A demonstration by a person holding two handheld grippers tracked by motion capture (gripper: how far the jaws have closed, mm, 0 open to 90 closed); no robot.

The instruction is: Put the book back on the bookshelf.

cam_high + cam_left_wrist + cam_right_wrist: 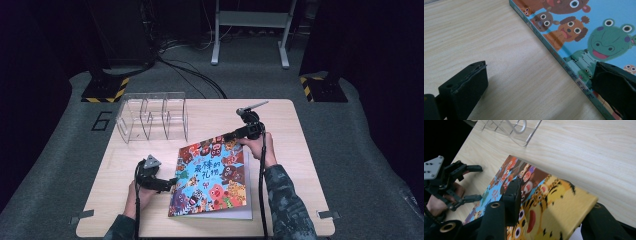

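On picture book (212, 175), Chinese title.

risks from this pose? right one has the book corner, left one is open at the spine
1. The right hand-held gripper pinches only the far corner of the picture book; the cover seems to lift off the pages below, so it may bend or slip out.
2. The left hand-held gripper is open with one jaw over the book's spine edge; closing may shove the book instead of gripping it.
3. The clear acrylic rack stands close behind; a swing could knock it.
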